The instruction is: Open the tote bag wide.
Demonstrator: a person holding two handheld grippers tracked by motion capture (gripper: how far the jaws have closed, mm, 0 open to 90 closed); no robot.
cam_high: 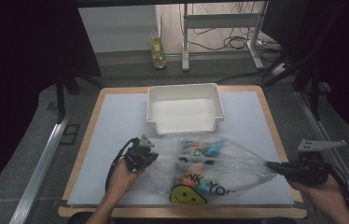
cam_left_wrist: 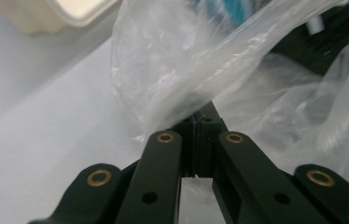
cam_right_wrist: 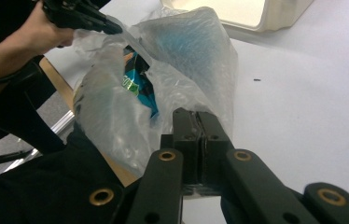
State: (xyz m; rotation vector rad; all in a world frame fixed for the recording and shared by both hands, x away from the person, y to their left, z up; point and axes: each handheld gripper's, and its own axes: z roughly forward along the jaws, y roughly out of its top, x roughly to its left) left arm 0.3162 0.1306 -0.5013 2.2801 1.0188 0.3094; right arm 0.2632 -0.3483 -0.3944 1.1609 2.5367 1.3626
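Note:
A clear plastic bag [cam_high: 210, 165] with a yellow smiley face and colourful packets inside lies on the white table mat, stretched between both grippers. My left gripper [cam_high: 153, 155] is shut on the bag's left edge; in the left gripper view its jaws [cam_left_wrist: 199, 122] pinch the film [cam_left_wrist: 172, 70]. At the bag's right end my right gripper [cam_high: 271, 165] is shut on a pulled-out corner, held just above the mat. The right gripper view has its tips [cam_right_wrist: 196, 116] clamped on the plastic [cam_right_wrist: 126, 121], with a blue and green packet [cam_right_wrist: 140, 84] showing through it.
An empty white bin [cam_high: 184, 108] stands on the mat just behind the bag. The wooden table edge [cam_high: 84, 140] frames the white mat. On the floor beyond the table stand a bottle [cam_high: 157, 51], table legs and cables.

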